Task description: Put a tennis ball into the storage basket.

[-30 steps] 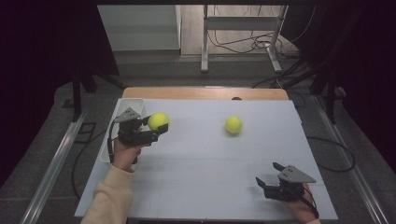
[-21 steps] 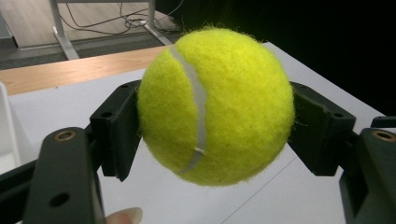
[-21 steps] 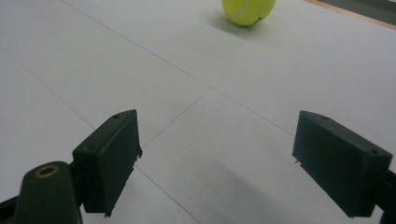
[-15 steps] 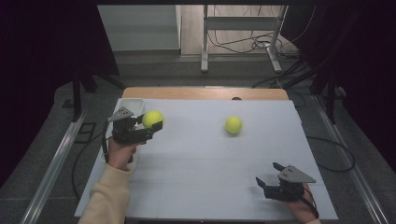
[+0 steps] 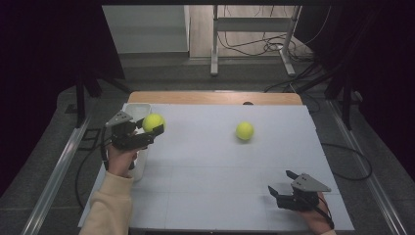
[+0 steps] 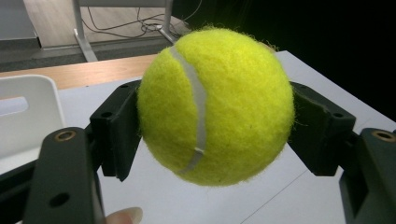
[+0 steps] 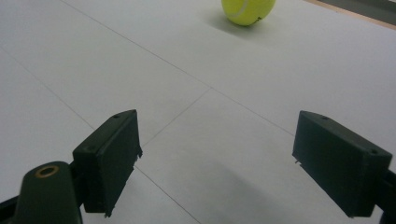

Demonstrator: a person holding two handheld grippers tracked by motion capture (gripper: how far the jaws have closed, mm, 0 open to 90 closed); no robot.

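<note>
Holding a fuzzy yellow-green tennis ball (image 6: pixel 215 106) between its two black pads, the left gripper (image 5: pixel 147 128) hangs near the left edge of the white table (image 5: pixel 205 171), right beside the white plastic bin (image 5: pixel 139 111) that stands at the back left corner. That placing suggests the ball is meant for the bin, which opens just behind and to the side of the grip. In the left gripper view the pads press on opposite sides of the ball, at its widest part, so it sits lifted clear of the surface. The left forearm, in a cream sleeve (image 5: pixel 110 205), reaches forward along the left edge with the hand wrapped around the tool.

A second yellow-green tennis ball (image 5: pixel 244 130) lies alone toward the back right of the table. The right gripper (image 5: pixel 284 188) rests low by the front right corner, jaws spread wide and empty, aimed at that ball, well apart from it.
</note>
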